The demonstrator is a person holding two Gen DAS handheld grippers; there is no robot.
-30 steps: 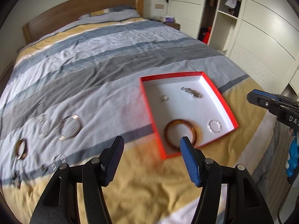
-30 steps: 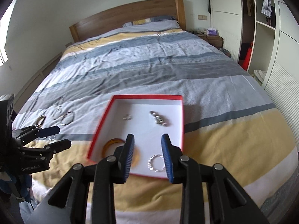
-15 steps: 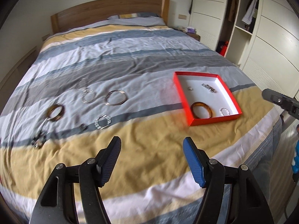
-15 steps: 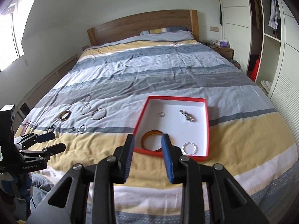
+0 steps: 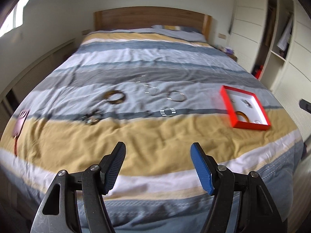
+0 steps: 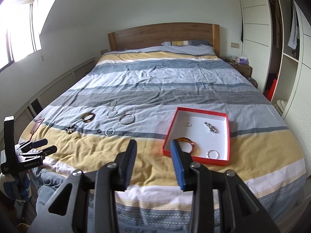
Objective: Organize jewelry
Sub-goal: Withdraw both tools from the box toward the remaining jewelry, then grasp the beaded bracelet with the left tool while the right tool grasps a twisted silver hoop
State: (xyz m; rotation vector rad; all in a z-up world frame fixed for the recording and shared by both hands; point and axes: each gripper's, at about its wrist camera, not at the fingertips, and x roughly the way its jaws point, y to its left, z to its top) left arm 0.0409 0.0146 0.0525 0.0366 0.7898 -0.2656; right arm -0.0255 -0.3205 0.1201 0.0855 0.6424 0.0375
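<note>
Red tray [image 6: 227,136] holds four pieces; my left gripper [image 5: 157,167] and right gripper [image 6: 153,163] hover, jaws apart, empty.

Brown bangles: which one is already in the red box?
The amber-brown bangle at the red box's near corner; the darker brown bangle lies on the striped bedspread.

L black clamp-style gripper w/ blue pads [image 5: 157,167]: 2 fingers spread wide, nothing held. R black clamp-style gripper w/ blue pads [image 6: 153,160]: jaws parted, narrower gap, also nothing held.
</note>
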